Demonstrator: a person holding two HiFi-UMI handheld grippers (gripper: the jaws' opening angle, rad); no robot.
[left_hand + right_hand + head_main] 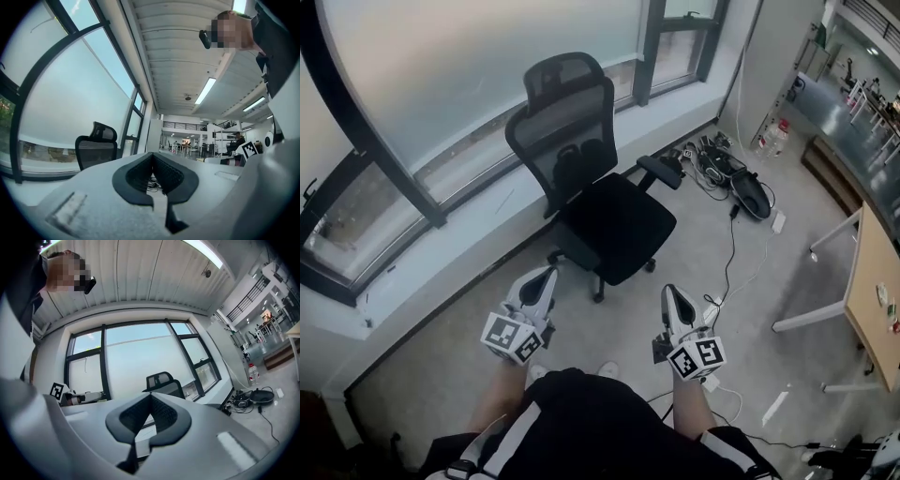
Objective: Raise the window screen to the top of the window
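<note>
**ITEM COUNT, AS SEEN**

Two grippers: the left gripper (546, 278) and the right gripper (668, 291). Each carries one marker cube (512, 337), two in total. One office chair (591, 187) stands directly ahead of both grippers. Three window sections (136, 362) lie side by side beyond the chair. One desk (872, 291) stands to the right of the right gripper. Two white shoes (607, 370) show behind the grippers.

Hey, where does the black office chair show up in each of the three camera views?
Head view: office chair at centre, seat toward the camera.
Left gripper view: lower left, only its back showing.
Right gripper view: centre, just below the middle.
Shared landmark: the dark-framed window behind the chair.
</note>
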